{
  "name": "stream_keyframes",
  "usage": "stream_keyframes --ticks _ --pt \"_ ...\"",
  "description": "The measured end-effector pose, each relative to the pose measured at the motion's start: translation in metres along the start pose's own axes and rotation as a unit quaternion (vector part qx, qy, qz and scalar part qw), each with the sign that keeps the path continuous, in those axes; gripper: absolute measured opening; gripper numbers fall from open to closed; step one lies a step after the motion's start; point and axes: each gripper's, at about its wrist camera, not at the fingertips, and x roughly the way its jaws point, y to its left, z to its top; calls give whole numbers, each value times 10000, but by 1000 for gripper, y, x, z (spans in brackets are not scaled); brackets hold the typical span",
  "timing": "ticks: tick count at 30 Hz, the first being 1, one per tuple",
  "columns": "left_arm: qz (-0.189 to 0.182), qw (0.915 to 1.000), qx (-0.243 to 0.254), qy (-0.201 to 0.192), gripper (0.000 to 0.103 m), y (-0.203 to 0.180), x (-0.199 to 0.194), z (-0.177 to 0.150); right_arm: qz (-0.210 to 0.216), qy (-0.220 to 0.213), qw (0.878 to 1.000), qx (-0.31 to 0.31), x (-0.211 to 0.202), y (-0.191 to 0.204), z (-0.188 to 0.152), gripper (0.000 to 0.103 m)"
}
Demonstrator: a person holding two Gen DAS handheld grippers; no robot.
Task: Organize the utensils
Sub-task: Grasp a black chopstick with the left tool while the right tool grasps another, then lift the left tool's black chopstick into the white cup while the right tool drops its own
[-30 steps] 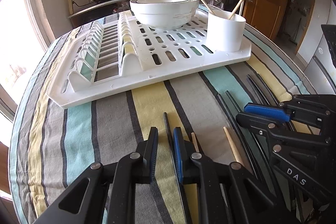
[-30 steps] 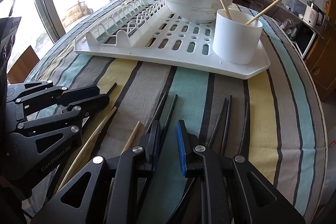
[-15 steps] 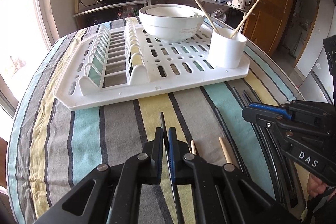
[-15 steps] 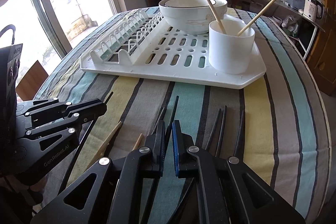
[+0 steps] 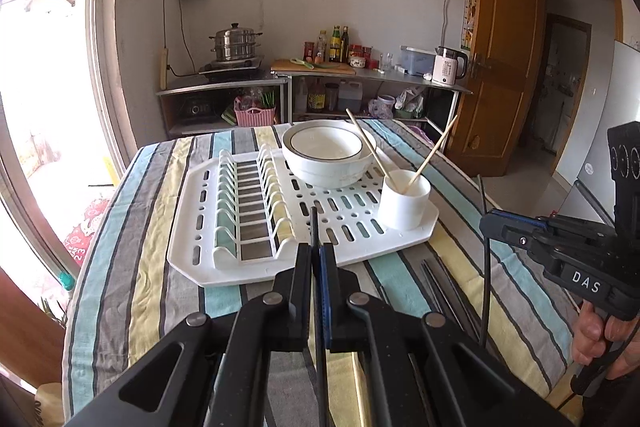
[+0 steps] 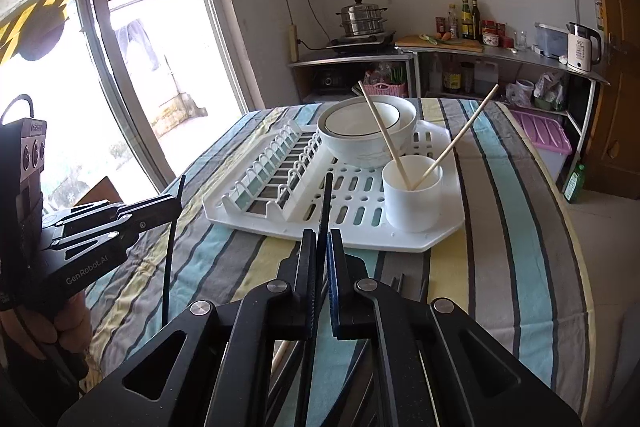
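My left gripper [image 5: 315, 259] is shut on a black chopstick [image 5: 313, 227] and holds it above the striped table. My right gripper [image 6: 321, 247] is shut on another black chopstick [image 6: 326, 199], also lifted. Each gripper shows in the other's view, the right one [image 5: 486, 223] and the left one [image 6: 176, 205], each with its chopstick hanging almost upright. A white cup [image 5: 404, 203] on the white drying rack [image 5: 248, 267] holds two wooden chopsticks [image 5: 366, 147]. Several black chopsticks [image 5: 440, 287] lie on the cloth.
A white bowl [image 5: 328, 155] sits at the back of the rack, behind the cup. A wooden chopstick [image 6: 282, 353] lies on the cloth under my right gripper. A kitchen shelf with a pot stands behind the table, a window at the left.
Both grippers closed on black chopsticks lying on the cloth and rose well above the table with them. The chopsticks left the table.
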Motion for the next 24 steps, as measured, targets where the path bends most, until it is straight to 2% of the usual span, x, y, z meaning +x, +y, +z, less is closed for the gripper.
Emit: stream_keyframes --ticks 9,17,24 --pt "44 9992 -35 -405 4 1 -42 14 111 -419 9991 -41 -30 3 5 5" --pt "35 9989 -34 -456 4 -3 -50 10 106 -545 9983 -162 -37 6 2 5" --pt "-1 9988 -24 -481 3 -4 -50 20 105 -636 9978 -178 -46 0 7 5"
